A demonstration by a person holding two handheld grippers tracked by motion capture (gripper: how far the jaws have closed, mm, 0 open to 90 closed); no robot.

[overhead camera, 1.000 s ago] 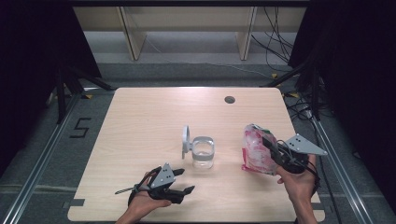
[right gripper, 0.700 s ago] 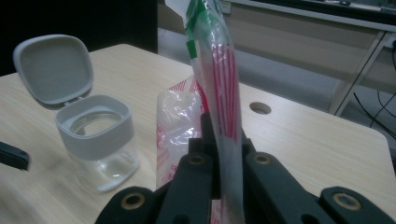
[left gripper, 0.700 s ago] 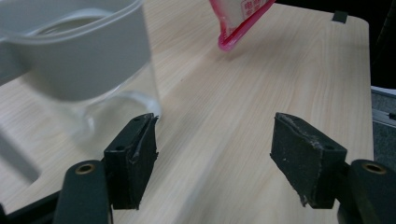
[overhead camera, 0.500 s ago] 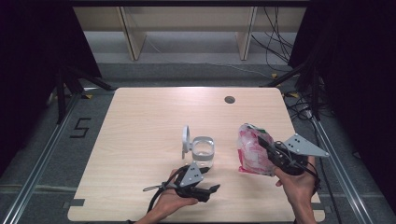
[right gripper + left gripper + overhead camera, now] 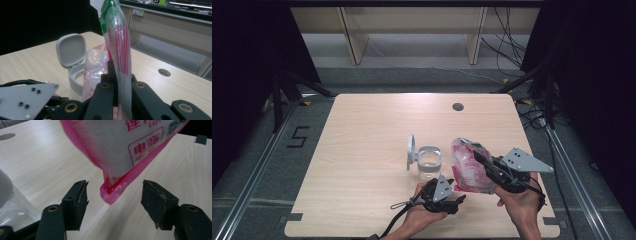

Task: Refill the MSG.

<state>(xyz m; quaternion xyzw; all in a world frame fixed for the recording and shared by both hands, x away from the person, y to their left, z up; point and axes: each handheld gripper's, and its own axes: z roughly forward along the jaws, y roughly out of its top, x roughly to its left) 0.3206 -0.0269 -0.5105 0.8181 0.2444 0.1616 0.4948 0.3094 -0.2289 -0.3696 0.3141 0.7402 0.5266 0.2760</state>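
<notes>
A pink and clear plastic bag (image 5: pixel 469 167) with red print is held up off the table, and my right gripper (image 5: pixel 482 159) is shut on its edge (image 5: pixel 119 62). The bag's lower corner (image 5: pixel 112 195) hangs between the two fingers of my left gripper (image 5: pixel 115 203), which stands open and apart from it. In the high view the left gripper (image 5: pixel 457 200) lies low near the table's front edge, just left of the bag. A clear jar (image 5: pixel 429 162) with its grey hinged lid (image 5: pixel 411 150) flipped open stands left of the bag.
The light wooden table (image 5: pixel 362 150) has a round cable hole (image 5: pixel 457 106) at the back right. A cable (image 5: pixel 399 212) trails from the left gripper over the front edge. Dark frames and a shelf stand beyond the table.
My left gripper has moved right along the front of the table, up to the bag's lower corner. The right gripper has lifted and tilted the bag slightly leftward.
</notes>
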